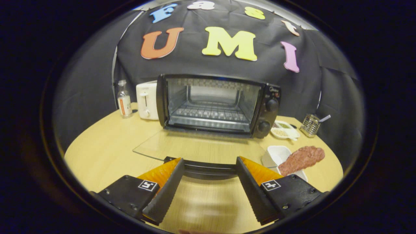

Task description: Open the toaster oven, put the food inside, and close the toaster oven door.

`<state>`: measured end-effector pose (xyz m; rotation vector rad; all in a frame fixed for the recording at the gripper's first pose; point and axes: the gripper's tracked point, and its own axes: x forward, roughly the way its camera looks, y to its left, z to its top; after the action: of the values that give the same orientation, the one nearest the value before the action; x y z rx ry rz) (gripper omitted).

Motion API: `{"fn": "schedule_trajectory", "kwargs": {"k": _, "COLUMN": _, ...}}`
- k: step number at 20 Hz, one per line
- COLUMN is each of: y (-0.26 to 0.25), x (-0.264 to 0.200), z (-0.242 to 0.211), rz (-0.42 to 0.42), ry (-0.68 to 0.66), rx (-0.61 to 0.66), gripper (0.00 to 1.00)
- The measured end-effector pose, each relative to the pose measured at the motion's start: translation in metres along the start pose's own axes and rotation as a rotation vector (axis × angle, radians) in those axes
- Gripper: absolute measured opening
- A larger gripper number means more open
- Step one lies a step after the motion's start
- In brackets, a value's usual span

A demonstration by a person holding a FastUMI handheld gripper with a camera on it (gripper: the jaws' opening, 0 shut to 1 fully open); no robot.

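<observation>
Tongs [209, 170] stand spread wide in the gripper view, nothing pinched between the two fingers [169, 185]; the fingertips sit at either end of the black door handle [208, 170], though contact with it cannot be confirmed. Toaster oven [217, 104] stands on the wooden desk [107, 146] just ahead, its glass door [198, 148] folded fully down and lying flat toward the tongs. Interior is open to view, with a wire rack [209, 113] across the chamber and two knobs [271, 105] on the right-hand panel.

Food, a reddish-brown slab of meat [302, 159], rests on a white dish [279, 156] right of the door, beside the right finger (outside the oven). Beyond it lie a plate of small items [286, 130] and a wire holder [310, 125]. Left of the oven stand a white toaster [146, 100] and a clear bottle [124, 99].
</observation>
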<state>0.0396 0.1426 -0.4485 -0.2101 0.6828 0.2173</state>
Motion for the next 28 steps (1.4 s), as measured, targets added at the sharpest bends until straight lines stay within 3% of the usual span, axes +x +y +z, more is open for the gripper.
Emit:
{"fn": "schedule_trajectory", "kwargs": {"k": 6, "y": 0.004, "x": -0.001, "z": 0.007, "rz": 0.044, "ry": -0.008, "rx": -0.009, "gripper": 1.0}}
{"fn": "schedule_trajectory", "kwargs": {"k": 12, "y": -0.001, "x": -0.032, "z": 0.027, "rz": 0.213, "ry": 0.039, "rx": 0.041, "gripper": 1.0}}
{"fn": "schedule_trajectory", "kwargs": {"k": 20, "y": -0.103, "x": -0.059, "z": 0.052, "rz": 0.248, "ry": 0.085, "rx": 0.097, "gripper": 1.0}}
{"fn": "schedule_trajectory", "kwargs": {"k": 25, "y": -0.16, "x": -0.066, "z": 0.051, "rz": 0.327, "ry": 0.192, "rx": 0.279, "gripper": 0.97}}
{"fn": "schedule_trajectory", "kwargs": {"k": 28, "y": -0.203, "x": -0.063, "z": 0.058, "rz": 0.293, "ry": 0.167, "rx": 0.272, "gripper": 0.95}}
